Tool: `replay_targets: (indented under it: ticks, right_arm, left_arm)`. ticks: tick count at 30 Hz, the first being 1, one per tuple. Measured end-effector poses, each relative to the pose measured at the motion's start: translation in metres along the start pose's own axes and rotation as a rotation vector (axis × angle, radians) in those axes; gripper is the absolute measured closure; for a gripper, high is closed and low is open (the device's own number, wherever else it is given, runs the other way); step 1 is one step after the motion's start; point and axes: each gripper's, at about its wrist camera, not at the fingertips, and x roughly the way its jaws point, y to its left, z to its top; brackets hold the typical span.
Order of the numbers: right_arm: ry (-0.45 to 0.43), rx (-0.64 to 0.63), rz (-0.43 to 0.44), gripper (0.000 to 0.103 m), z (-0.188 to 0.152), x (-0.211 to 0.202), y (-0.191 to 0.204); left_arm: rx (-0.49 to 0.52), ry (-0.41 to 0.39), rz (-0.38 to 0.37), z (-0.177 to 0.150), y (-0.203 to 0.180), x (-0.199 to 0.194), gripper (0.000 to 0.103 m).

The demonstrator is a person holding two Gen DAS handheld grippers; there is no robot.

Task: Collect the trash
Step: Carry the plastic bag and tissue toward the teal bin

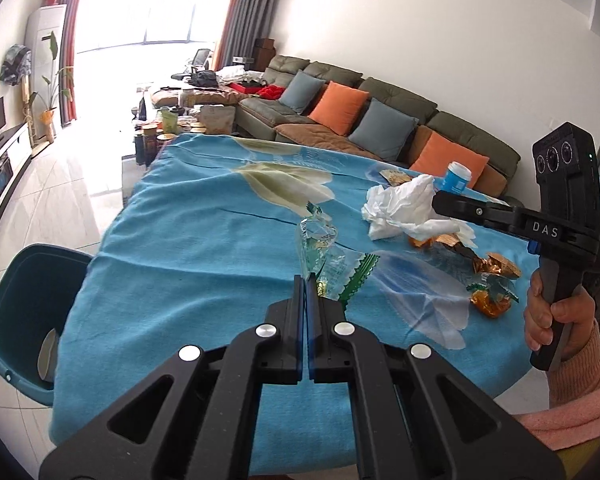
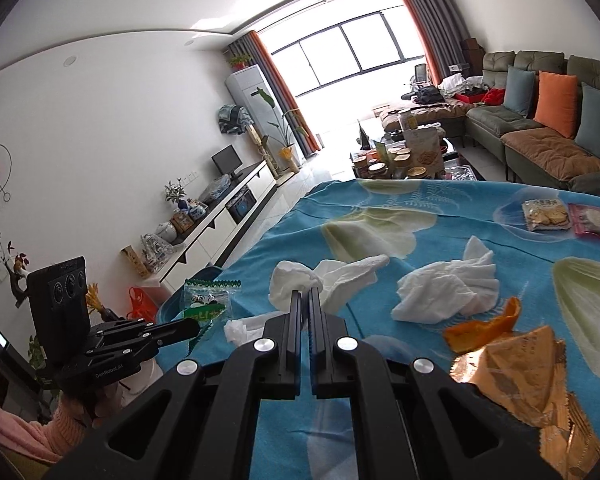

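Note:
My left gripper is shut on a clear plastic wrapper with green zigzag edges, held above the blue tablecloth; the same wrapper shows in the right wrist view. My right gripper is shut on a crumpled white tissue; in the left wrist view it reaches in from the right with the tissue. Another crumpled tissue, orange peel and a gold wrapper lie on the cloth. A dark teal bin stands on the floor at the table's left edge.
Orange and gold wrappers lie at the right of the table. A blue cup, a biscuit pack and a pink packet sit at the far side. A sofa and a cluttered coffee table stand beyond.

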Motion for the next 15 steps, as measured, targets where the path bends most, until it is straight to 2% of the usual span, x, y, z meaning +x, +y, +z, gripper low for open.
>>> replay_targets:
  ticks: [8,15]
  right_arm:
    - [0.07,-0.11,0.112,0.101,0.011,0.058,0.053]
    - [0.132,-0.185,0.194,0.101,0.02,0.104,0.094]
  left_arm:
    - [-0.153,-0.054,0.144,-0.009,0.067,-0.032,0.102]
    - [-0.235,-0.087,0.243,-0.017,0.11,-0.056,0.101]
